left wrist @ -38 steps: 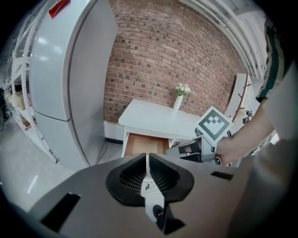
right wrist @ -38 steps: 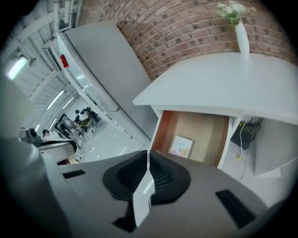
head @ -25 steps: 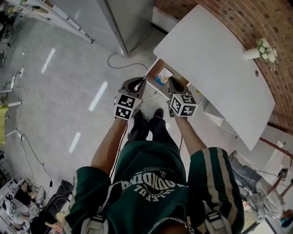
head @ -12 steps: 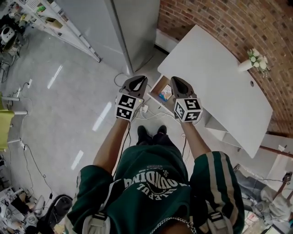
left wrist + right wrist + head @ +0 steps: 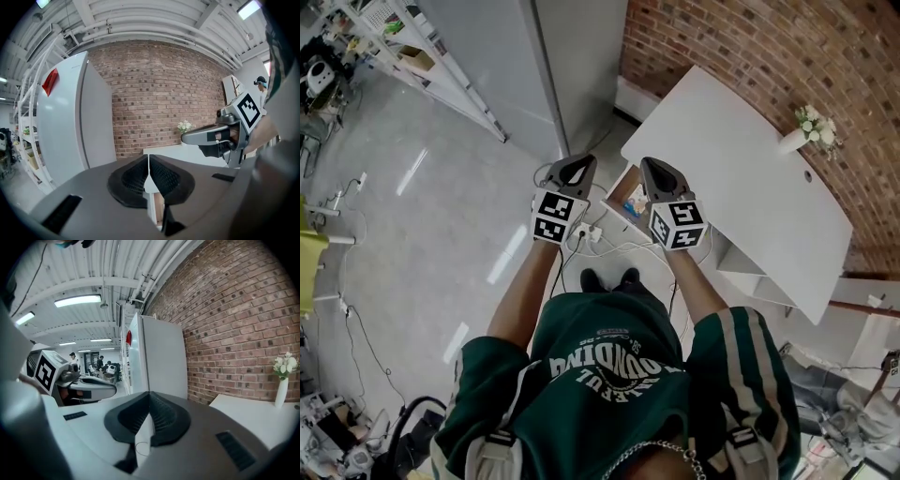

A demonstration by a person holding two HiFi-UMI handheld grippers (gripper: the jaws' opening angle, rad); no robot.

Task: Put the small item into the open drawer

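In the head view a small box (image 5: 634, 200) with blue and orange print lies inside the open wooden drawer (image 5: 619, 192) under the white table (image 5: 741, 159). Both grippers are held up side by side above the drawer's front. My left gripper (image 5: 573, 172) is shut, its pads meeting with nothing between them (image 5: 148, 176). My right gripper (image 5: 655, 172) partly covers the box. Its jaws are closing the last bit to fully shut, with nothing between them (image 5: 149, 420). Each gripper shows in the other's view: the right gripper (image 5: 183, 137) and the left gripper (image 5: 114, 392).
A white fridge (image 5: 572, 66) stands left of the table against the brick wall (image 5: 750, 47). A vase of flowers (image 5: 802, 131) stands on the table's far end. Cables and a power strip (image 5: 591, 234) lie on the floor by my feet. Metal shelving (image 5: 403, 56) is at the far left.
The head view has swung up toward the brick wall and the feet stand a little further from the drawer. Both grippers stay raised side by side. The box still lies in the drawer.
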